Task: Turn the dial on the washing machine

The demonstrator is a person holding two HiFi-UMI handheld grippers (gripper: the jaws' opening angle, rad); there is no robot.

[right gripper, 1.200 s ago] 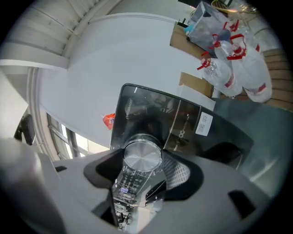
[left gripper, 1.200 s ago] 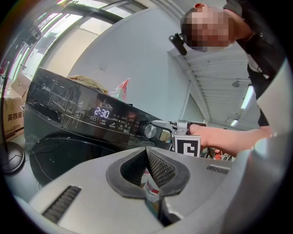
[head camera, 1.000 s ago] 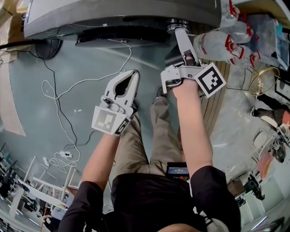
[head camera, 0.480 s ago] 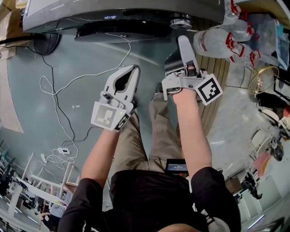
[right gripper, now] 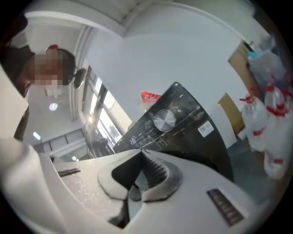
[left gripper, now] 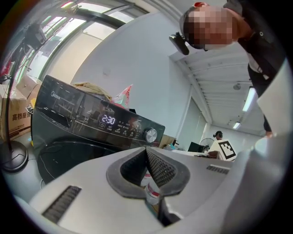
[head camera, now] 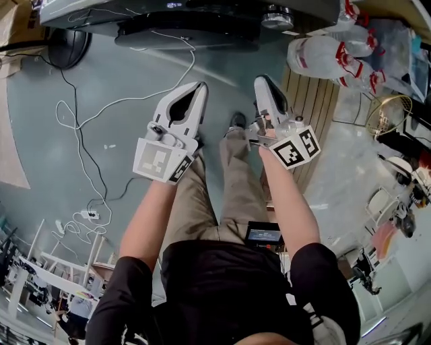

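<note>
The dark washing machine (head camera: 168, 13) runs along the top of the head view, with its silver dial (head camera: 278, 17) at the right end of the panel. My right gripper (head camera: 264, 81) hangs well back from the dial, over the person's legs. Its jaws are closing, the tips meet, and nothing is between them. In the right gripper view the dial (right gripper: 164, 120) sits just above the joined tips (right gripper: 143, 151). My left gripper (head camera: 197, 87) is shut and empty, level with the right one. Its own view shows the lit display and the dial (left gripper: 150, 135) beyond the tips (left gripper: 146, 149).
Clear plastic bottles with red caps (head camera: 330, 54) stand right of the machine, next to wooden slats (head camera: 310, 94). White cables (head camera: 81, 135) trail over the grey-green floor to a power strip (head camera: 87, 214). A round black base (head camera: 67, 44) sits at the upper left.
My right gripper has come off the dial and drawn back toward the person, and its jaws have gone from spread to closed. The left gripper has hardly shifted.
</note>
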